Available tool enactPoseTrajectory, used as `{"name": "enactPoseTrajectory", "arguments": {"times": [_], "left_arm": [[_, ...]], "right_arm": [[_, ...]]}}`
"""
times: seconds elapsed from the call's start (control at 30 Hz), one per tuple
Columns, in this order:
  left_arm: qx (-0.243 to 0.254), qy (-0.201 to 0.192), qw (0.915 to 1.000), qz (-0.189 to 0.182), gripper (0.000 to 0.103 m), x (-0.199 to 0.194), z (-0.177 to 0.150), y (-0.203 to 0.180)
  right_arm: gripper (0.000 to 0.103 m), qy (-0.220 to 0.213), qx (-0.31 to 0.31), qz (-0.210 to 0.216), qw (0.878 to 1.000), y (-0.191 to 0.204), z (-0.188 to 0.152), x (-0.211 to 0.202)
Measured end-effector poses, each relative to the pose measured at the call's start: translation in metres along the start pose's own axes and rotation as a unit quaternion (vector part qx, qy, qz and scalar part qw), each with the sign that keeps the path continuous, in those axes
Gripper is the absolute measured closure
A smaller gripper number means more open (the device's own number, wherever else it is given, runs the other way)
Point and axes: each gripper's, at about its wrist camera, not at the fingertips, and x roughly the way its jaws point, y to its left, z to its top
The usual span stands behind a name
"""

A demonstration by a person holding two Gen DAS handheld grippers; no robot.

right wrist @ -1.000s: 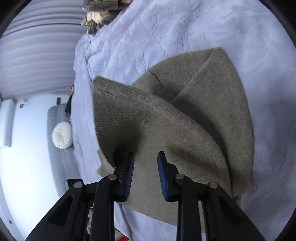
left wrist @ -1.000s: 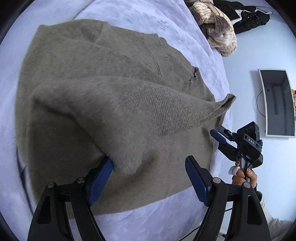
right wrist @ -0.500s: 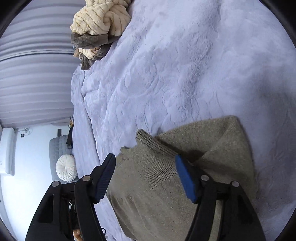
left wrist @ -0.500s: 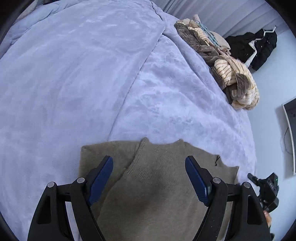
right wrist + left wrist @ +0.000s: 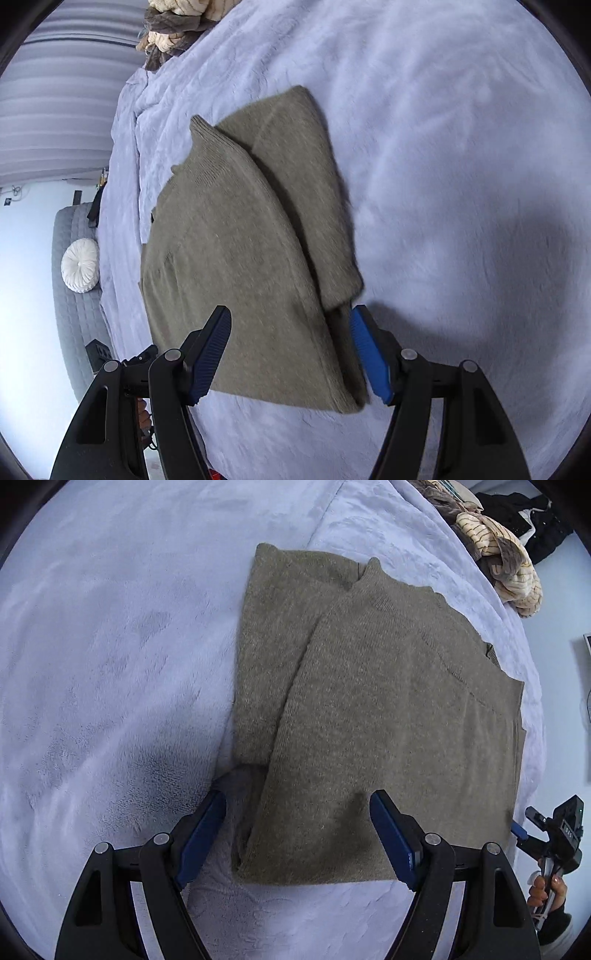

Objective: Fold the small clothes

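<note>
Both your grippers, left gripper (image 5: 297, 834) and right gripper (image 5: 290, 354), hover with jaws released over the near edge of the olive sweater (image 5: 369, 709), which lies folded flat on the lavender bed (image 5: 110, 664); this fold looks finished, so next you likely grasp an edge to halve it

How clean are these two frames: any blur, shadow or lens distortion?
Left wrist view: sharp, with the fisheye bending the lavender plush blanket at the rim and a dark shadow beside the folded olive knit sweater. Right wrist view: softer, blanket smeared toward the right edge, with a grey shadow there.
</note>
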Motion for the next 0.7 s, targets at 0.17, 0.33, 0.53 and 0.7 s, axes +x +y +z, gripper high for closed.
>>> {"name": "enactPoseTrajectory", "arguments": {"times": [0.17,0.33,0.53,0.7], "left_arm": [[0.012,0.01,0.9999,-0.008,0.032,0.008,-0.005,-0.003],[0.032,0.019,0.9992,-0.009,0.094,0.003,-0.007,-0.004],[0.034,0.019,0.9992,0.007,0.094,0.003,-0.022,0.012],[0.048,0.02,0.9984,0.024,0.094,-0.001,-0.034,0.014]], "right_arm": [[0.062,0.025,0.004,0.002,1.0,-0.005,-0.016,0.019],[0.095,0.039,-0.023,-0.013,0.999,0.009,-0.021,0.02],[0.097,0.052,-0.06,-0.072,0.994,0.009,-0.029,0.009],[0.096,0.062,-0.043,-0.099,0.992,-0.014,-0.034,0.026]]}}
